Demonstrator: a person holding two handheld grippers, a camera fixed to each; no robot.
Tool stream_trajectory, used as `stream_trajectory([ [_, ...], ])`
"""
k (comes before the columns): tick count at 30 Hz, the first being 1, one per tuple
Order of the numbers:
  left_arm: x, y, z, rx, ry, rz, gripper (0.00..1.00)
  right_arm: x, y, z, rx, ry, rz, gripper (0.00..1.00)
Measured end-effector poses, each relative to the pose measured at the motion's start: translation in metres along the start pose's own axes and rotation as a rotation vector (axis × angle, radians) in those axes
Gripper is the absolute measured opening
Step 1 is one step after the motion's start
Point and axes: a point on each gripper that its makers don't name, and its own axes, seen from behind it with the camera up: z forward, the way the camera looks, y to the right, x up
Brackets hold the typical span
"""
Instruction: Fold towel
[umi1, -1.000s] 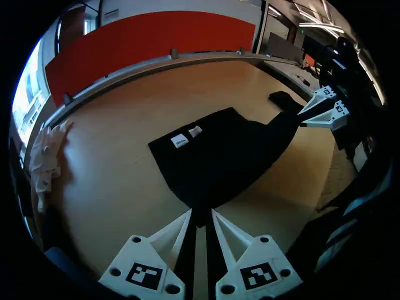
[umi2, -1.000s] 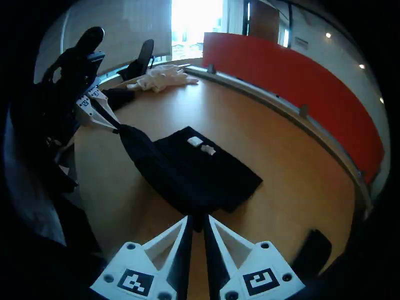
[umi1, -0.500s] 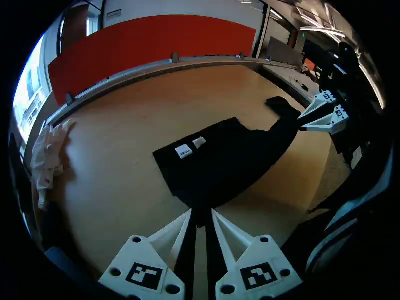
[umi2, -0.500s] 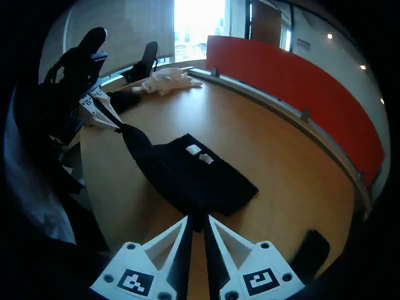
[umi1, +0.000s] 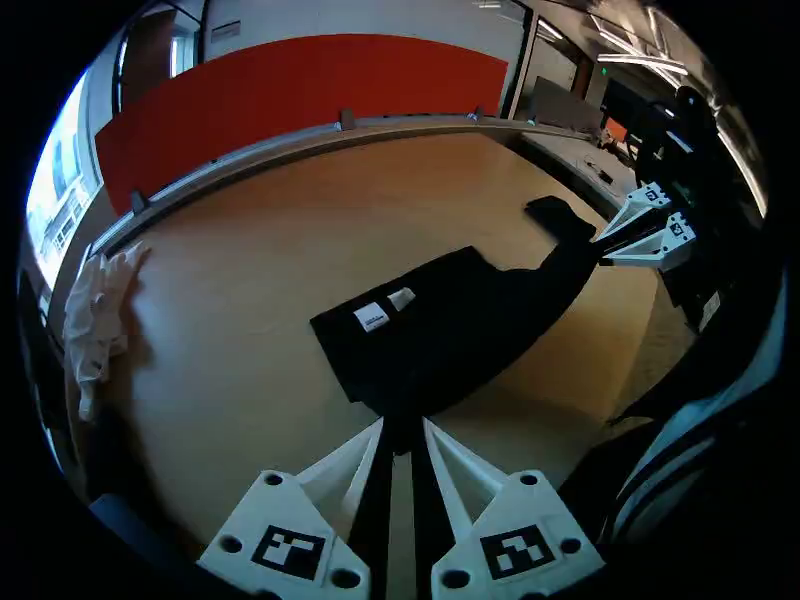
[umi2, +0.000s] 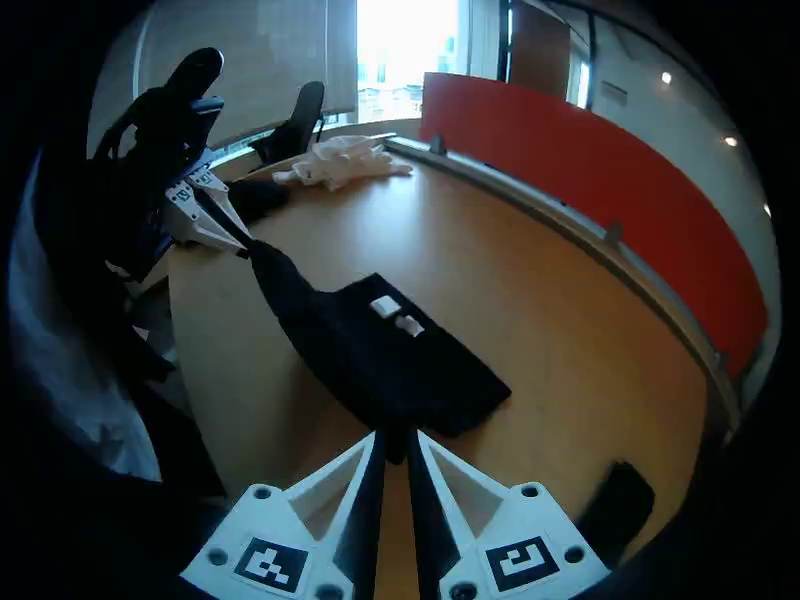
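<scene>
A black towel (umi1: 450, 325) with two white tags lies stretched over the wooden table (umi1: 250, 300), lifted at both near corners. In the left gripper view my left gripper (umi1: 402, 432) is shut on one corner of it, and the right gripper (umi1: 602, 252) holds the other corner at the far right. In the right gripper view the same towel (umi2: 385, 350) runs from my right gripper (umi2: 397, 440), shut on its corner, up to the left gripper (umi2: 248, 245) at the left. A person's dark sleeve stands behind each far gripper.
A crumpled white cloth (umi1: 92, 320) lies at the table's far edge, seen as the white cloth (umi2: 340, 160) near the window. A red partition (umi1: 300, 85) borders the table. A small black object (umi1: 555, 212) rests beyond the towel. An office chair (umi2: 295, 120) stands by the window.
Both grippers have drawn back toward the table's near edge with the towel's corners, so the towel has slid a little and its flat part looks shorter. Both stay shut.
</scene>
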Motion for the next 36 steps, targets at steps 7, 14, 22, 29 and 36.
stream_trajectory([
  [7, 0.0, -0.001, 0.003, 0.003, -0.002, -0.006, 0.12, 0.0, 0.002, 0.003, 0.002, -0.002, 0.004, 0.15],
  [14, 0.007, -0.006, 0.011, 0.006, 0.003, -0.015, 0.12, 0.001, 0.01, 0.009, -0.003, -0.019, -0.008, 0.15],
  [22, 0.015, -0.018, 0.031, 0.027, -0.003, -0.025, 0.12, 0.001, 0.027, 0.026, -0.015, -0.036, -0.005, 0.15],
  [29, 0.022, -0.029, 0.054, 0.044, -0.008, -0.037, 0.12, -0.002, 0.046, 0.047, -0.041, -0.055, 0.01, 0.15],
  [36, 0.021, -0.033, 0.072, 0.048, -0.02, -0.039, 0.12, -0.01, 0.054, 0.06, -0.049, -0.077, 0.017, 0.15],
])
